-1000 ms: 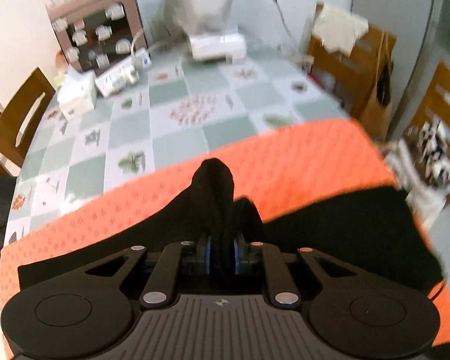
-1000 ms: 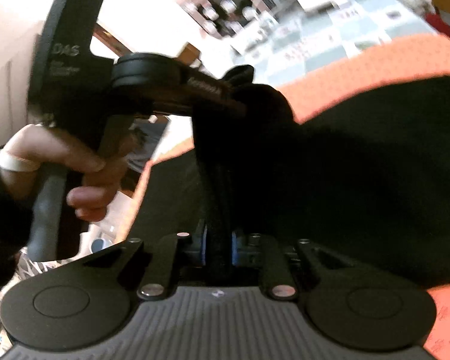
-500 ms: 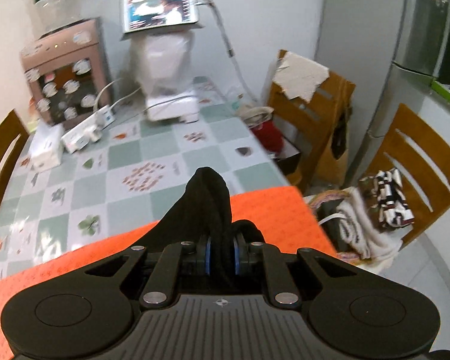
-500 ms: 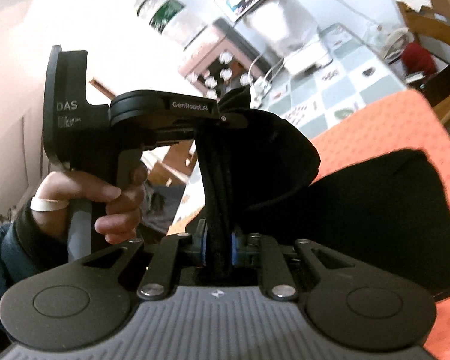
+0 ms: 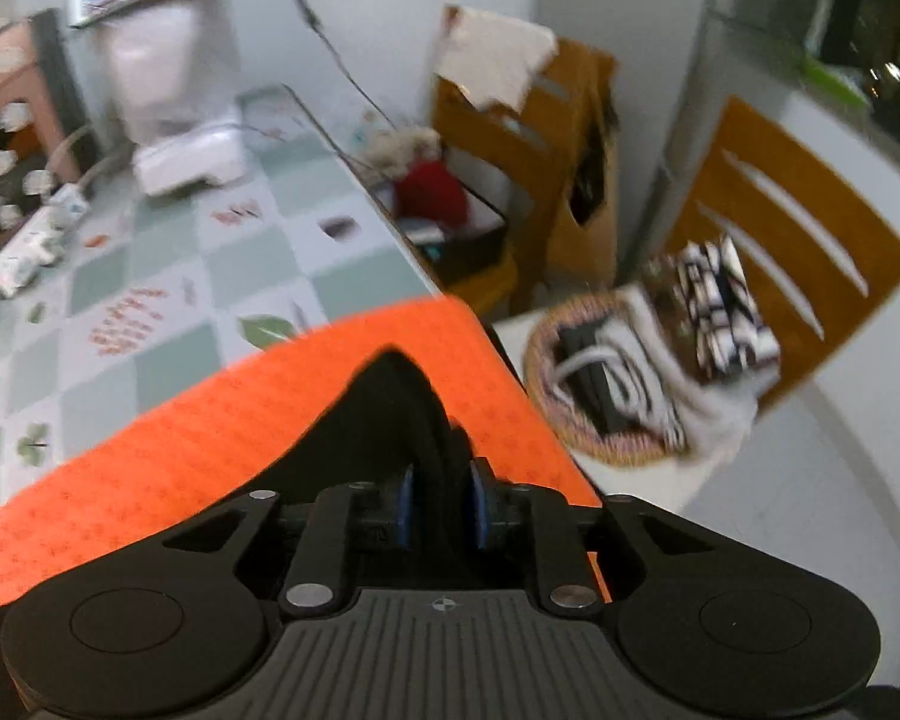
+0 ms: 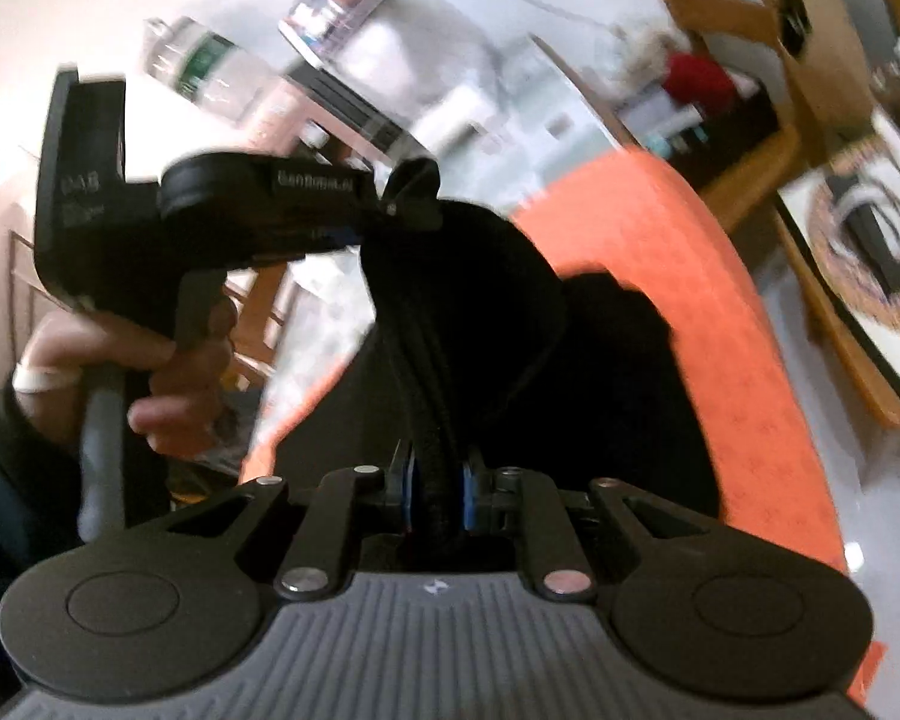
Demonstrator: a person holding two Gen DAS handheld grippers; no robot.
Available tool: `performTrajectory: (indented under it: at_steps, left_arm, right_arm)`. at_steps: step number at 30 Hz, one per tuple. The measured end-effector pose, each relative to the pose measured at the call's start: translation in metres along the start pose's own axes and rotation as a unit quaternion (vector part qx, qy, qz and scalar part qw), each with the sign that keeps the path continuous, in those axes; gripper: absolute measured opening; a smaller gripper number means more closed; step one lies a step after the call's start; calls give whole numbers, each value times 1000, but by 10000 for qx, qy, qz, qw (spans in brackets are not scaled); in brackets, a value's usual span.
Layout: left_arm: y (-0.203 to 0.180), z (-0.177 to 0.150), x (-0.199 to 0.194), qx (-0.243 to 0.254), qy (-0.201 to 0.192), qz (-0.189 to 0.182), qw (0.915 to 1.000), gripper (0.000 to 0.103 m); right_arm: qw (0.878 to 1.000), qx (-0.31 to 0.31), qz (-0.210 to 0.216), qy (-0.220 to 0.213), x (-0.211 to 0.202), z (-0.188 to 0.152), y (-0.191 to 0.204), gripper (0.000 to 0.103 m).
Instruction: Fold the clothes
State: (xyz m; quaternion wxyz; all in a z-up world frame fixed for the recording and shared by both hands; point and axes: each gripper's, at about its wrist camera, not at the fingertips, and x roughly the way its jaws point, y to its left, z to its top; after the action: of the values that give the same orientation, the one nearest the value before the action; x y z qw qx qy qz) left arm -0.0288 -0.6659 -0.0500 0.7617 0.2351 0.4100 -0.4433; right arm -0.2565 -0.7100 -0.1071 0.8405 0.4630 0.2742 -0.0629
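A black garment [image 6: 600, 384] hangs lifted over an orange cloth [image 6: 708, 276] spread on the table. My right gripper [image 6: 438, 495] is shut on a bunched edge of it, blue pads pressed to the fabric. In the left wrist view my left gripper [image 5: 439, 504] is shut on another bunch of the black garment [image 5: 399, 402], above the orange cloth [image 5: 222, 420]. The right wrist view shows the left gripper [image 6: 411, 192] up and to the left, held by a hand [image 6: 168, 384], with fabric stretched between the two grippers.
A tiled-pattern table top [image 5: 168, 276] carries a white appliance [image 5: 180, 138] and power strips. Right of the table stand wooden chairs [image 5: 792, 276] and a woven basket [image 5: 618, 396] with folded clothes. A water bottle [image 6: 222, 78] and a screen [image 6: 336, 0] are at the back.
Both grippers have swung to the right with the black garment held between them; the basket and chairs have come further into view. The views are blurred by motion.
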Motion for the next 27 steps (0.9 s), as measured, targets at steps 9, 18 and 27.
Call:
performTrajectory:
  at_steps: [9,18,27]
  left_arm:
    - [9,-18,-27,-105,-202,-530,9983,69]
    - [72,-102,-69,-1121,-12,-199,9935,70]
    - [117,-207,-85,-2202,127,543,9739,70]
  right_arm:
    - [9963,-90,-775,374,8,-20,-42,37]
    - [9941,-934,-551,102,19,30,-14,37]
    - [9787,-1989,-385,339,90,85,33,38]
